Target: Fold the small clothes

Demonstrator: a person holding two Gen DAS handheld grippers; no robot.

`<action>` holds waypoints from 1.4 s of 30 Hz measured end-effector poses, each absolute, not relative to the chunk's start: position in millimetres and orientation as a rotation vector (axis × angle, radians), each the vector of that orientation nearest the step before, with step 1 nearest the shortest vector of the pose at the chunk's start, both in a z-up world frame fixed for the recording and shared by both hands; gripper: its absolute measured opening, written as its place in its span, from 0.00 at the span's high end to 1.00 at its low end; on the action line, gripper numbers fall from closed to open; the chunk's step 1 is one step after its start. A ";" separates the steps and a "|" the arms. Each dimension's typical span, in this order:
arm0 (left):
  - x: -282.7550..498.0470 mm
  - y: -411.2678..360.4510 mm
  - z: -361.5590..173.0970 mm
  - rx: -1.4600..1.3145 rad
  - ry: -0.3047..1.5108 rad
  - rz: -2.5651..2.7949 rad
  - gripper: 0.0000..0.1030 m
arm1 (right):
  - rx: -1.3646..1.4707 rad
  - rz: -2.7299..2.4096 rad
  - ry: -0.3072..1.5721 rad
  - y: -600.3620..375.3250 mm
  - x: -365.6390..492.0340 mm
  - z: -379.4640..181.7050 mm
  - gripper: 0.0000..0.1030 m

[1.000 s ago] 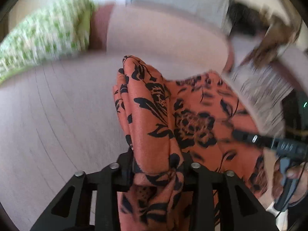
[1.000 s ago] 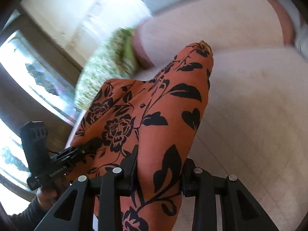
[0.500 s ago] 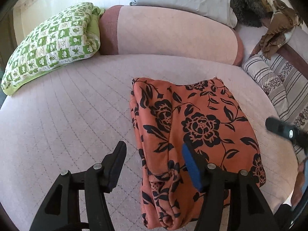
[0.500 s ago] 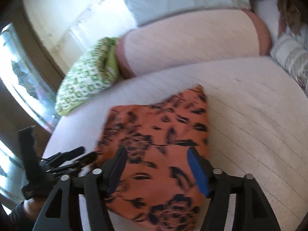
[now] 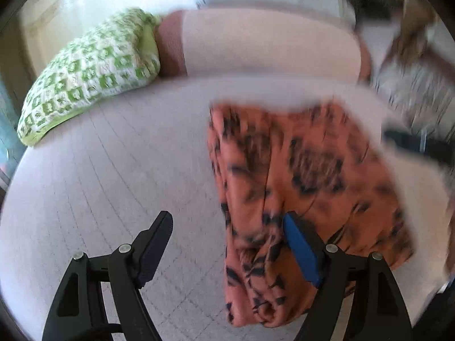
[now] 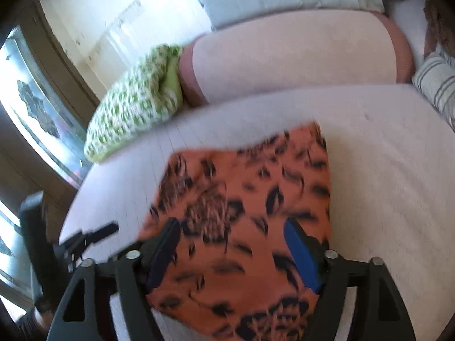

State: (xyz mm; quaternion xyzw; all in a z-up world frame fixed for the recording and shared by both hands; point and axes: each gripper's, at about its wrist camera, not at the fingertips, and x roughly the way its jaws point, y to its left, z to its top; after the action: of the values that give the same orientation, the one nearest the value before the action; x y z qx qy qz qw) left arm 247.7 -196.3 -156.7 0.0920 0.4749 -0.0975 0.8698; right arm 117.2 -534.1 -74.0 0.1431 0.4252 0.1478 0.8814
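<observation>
Orange floral garment (image 5: 307, 176) lies blurred on the bed (image 5: 113, 170) (print smeared); left gripper (image 5: 227, 244) and right gripper (image 6: 233, 250) both spread apart

motion blur smears the black floral print on the folded orange fabric garment (image 5: 307, 176); its near edge is cut off in the right wrist view

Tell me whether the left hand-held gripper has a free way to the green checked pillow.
Probably yes: the left hand-held gripper is open, and only bare bed cover lies between it and the green checked pillow.
</observation>
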 end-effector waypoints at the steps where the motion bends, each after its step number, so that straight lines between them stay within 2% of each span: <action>1: 252.0 -198.8 -171.8 0.226 1.054 -0.204 0.21 | 0.323 0.292 0.891 -538.7 127.8 -81.1 0.13; 4: 244.5 -187.8 -166.5 0.138 1.040 -0.206 0.21 | 0.369 0.234 1.099 -543.5 158.5 -130.9 0.13; 8: 217.0 -183.4 -125.3 0.182 0.912 -0.163 0.21 | 0.352 0.229 1.002 -542.1 134.1 -98.2 0.13; 12: 184.9 -178.3 -90.8 0.174 0.833 -0.134 0.16 | 0.217 0.195 0.900 -533.6 82.7 -51.4 0.12; 14: 167.5 -175.1 -78.8 0.170 0.808 -0.116 0.13 | 0.125 0.142 0.871 -526.6 54.2 -37.1 0.01; 15: 159.2 -172.1 -75.8 0.169 0.804 -0.102 0.10 | 0.092 0.117 0.857 -525.0 40.8 -31.9 0.00; 26: 106.1 -177.4 -47.6 0.163 0.772 -0.073 0.09 | -0.005 0.055 0.858 -513.1 -56.3 -12.8 0.00; 42: 76.3 -187.9 -8.5 0.079 0.691 -0.152 0.09 | -0.020 -0.010 0.780 -505.0 -83.2 23.6 0.00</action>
State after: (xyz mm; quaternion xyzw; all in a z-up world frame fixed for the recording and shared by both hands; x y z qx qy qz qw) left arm 76.3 -187.9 -8.5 0.0389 0.3384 -0.0745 0.9372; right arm -83.2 -505.0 23.6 -0.0095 0.3802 -0.0051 0.9248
